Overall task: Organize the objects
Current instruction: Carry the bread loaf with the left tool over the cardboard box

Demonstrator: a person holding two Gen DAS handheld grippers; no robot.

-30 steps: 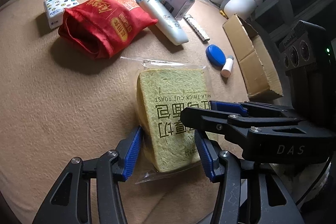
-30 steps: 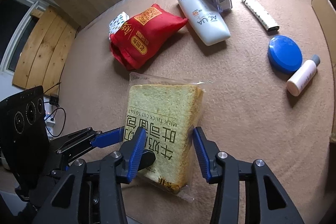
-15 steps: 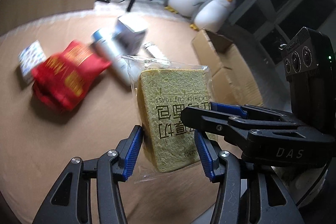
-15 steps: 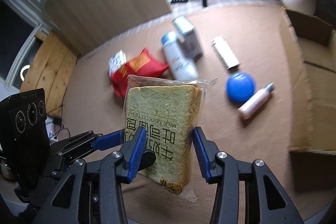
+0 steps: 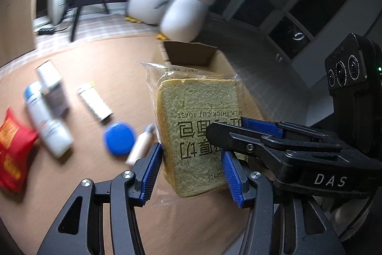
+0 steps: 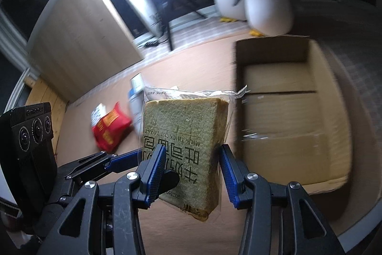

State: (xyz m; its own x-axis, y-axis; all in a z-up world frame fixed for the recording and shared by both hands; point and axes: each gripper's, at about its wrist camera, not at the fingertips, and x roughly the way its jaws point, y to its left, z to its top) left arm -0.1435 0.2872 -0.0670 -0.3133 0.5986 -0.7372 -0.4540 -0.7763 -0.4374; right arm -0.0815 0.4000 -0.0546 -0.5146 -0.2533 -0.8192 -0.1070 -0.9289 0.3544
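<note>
Both grippers pinch one bagged toast loaf [image 5: 199, 133] clear of the table: the left gripper [image 5: 191, 170] squeezes its lower sides, and the right gripper [image 6: 189, 170] clamps it from the adjacent faces. The open cardboard box [image 6: 281, 116] lies just beyond the right fingers. Likely risks — the slick wrapper could slip between the pads, or uneven pulling could crush the soft bread or tear the film. Left of the left fingers I count one blue lid [image 5: 118, 141], one red pouch [image 5: 13, 152], one white tube [image 5: 46, 126] — and two plush penguins [image 5: 183, 13] beyond.
</note>
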